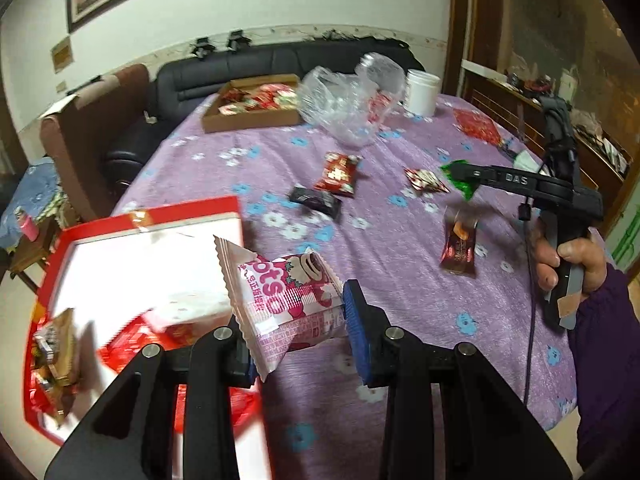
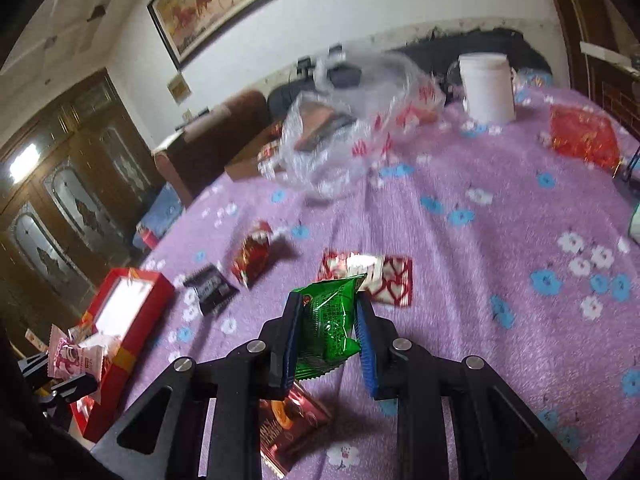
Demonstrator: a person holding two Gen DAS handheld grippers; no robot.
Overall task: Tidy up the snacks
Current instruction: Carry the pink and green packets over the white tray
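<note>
My left gripper (image 1: 296, 316) is shut on a pink-and-white snack packet (image 1: 280, 292), held above the table beside an open red box (image 1: 152, 220) that has several snacks inside. The right wrist view shows this pink packet (image 2: 76, 356) at the red box (image 2: 160, 292). My right gripper (image 2: 328, 304) is shut on a green packet (image 2: 328, 320) lifted off the purple cloth; the green packet (image 1: 460, 184) also shows at the right. Loose on the cloth lie a red packet (image 1: 338, 174), a black packet (image 1: 316, 200), a red-white packet (image 1: 426, 180) and a brown packet (image 1: 460, 246).
At the far side of the table stand a cardboard tray (image 1: 248, 120) of snacks, a crumpled clear plastic bag (image 1: 348, 100), a white jar (image 1: 420, 92) and a red foil bag (image 1: 476, 126). A dark sofa lies behind. A person's hand (image 1: 568, 256) grips the right handle.
</note>
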